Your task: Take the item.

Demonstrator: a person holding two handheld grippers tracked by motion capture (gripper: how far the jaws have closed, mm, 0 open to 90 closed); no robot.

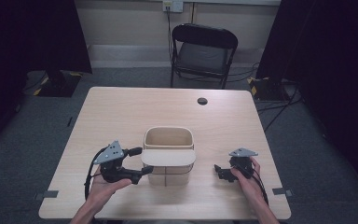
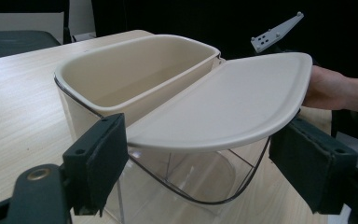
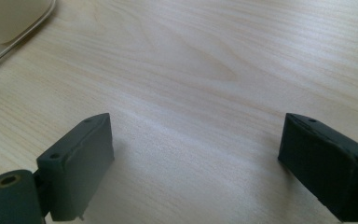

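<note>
You are holding your left gripper [image 1: 139, 161] at the left side of the bin [image 1: 168, 140], which is sitting near the middle of the table [image 1: 121, 112], toward your edge. Its jaws are standing wide apart, released, one on each side of the bin's near end, and they are gripping nothing. In the left gripper view the lid [image 2: 228, 105] is lying flat over the near half of the bin, its rounded edge sticking out past the clear lower wall, while the far half is standing open and showing a cream inside.

You are resting your right gripper [image 1: 220, 171] low over the table to the right of the bin, well apart from it. Its jaws are also spread open, with bare wood between them in the right gripper view, and a corner of the bin [image 3: 9, 23] is showing at the upper left there. Your right hand [image 2: 328, 88] is showing beyond the lid in the left gripper view.

A folding chair [image 1: 204, 51] is standing beyond the far edge of the table.
</note>
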